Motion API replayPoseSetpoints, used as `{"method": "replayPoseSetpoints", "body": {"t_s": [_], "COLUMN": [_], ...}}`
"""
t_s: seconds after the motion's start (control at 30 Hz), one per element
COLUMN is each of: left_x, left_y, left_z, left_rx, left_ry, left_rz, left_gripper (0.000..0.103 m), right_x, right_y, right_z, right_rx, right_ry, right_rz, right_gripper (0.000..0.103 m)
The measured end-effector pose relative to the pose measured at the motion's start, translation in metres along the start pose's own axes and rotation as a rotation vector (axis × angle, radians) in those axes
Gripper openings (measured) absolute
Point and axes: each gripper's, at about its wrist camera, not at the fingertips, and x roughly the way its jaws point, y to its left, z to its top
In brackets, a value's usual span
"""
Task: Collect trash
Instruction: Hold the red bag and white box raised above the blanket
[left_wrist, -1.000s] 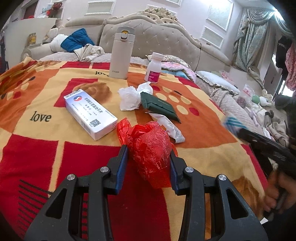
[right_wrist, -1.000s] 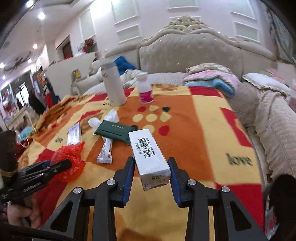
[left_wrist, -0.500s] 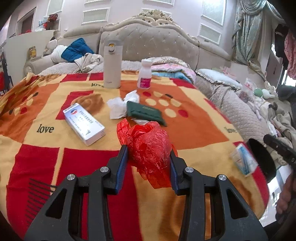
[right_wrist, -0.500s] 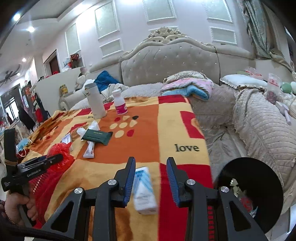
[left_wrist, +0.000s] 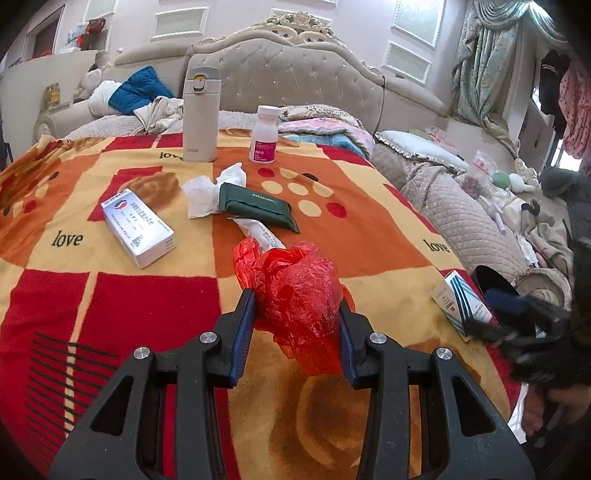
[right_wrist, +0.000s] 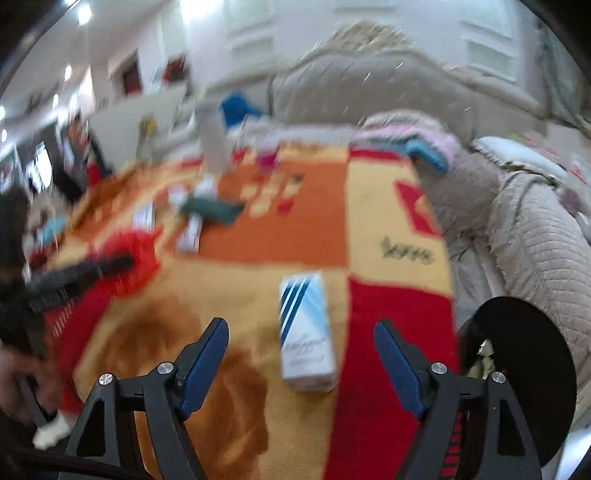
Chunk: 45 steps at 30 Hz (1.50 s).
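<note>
My left gripper is shut on a crumpled red plastic bag, held above the patterned blanket. In the blurred right wrist view my right gripper has its jaws opening wide. A white box with blue stripes lies on the blanket between the fingers, and neither pad touches it. The same box shows near the blanket's right edge in the left wrist view, beside the right gripper. A black trash bin stands just off that edge. A silver box, crumpled tissue, green pouch and white wrapper lie further back.
A tall beige flask and a white pill bottle with a pink label stand at the blanket's far side. A tufted headboard rises behind them. Quilted bedding and clutter lie to the right.
My right gripper has carried the striped box from mid-blanket to the right edge near the bin, and its jaws have spread off it. The left gripper drew back slightly, still holding the red bag.
</note>
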Motion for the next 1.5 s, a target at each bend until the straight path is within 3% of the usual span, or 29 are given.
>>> {"method": "replayPoseSetpoints", "body": {"t_s": [0.03,0.1,0.17,0.33,0.43,1.5], "left_x": [0.000,0.000,-0.001,-0.002,-0.003,-0.014], "left_y": [0.000,0.000,0.002,0.003,0.001,-0.021], "left_z": [-0.001,0.000,0.000,0.002,0.005,0.005], "left_rx": [0.001,-0.003,-0.008,-0.014,-0.008,0.046], "left_ry": [0.000,-0.003,-0.006,-0.007,-0.008,-0.005], "left_rz": [0.000,-0.003,-0.006,-0.009,-0.003,0.017], "left_gripper": [0.038,0.038,0.038,0.038,0.038,0.038], "right_x": [0.006,0.015,0.013,-0.017,-0.026,-0.033], "right_y": [0.001,0.001,-0.005,-0.010,-0.010,-0.013], "right_z": [-0.002,-0.004,-0.006,-0.001,0.002,0.003], "right_rx": [-0.012,-0.004,0.024,0.052,0.060,0.060], "right_ry": [0.026,0.067,0.057,-0.084,-0.121,-0.138], "right_rz": [-0.009,-0.006,0.003,0.032,0.034,-0.021], "right_gripper": [0.061,0.028,0.028,0.028,0.028,0.028]}}
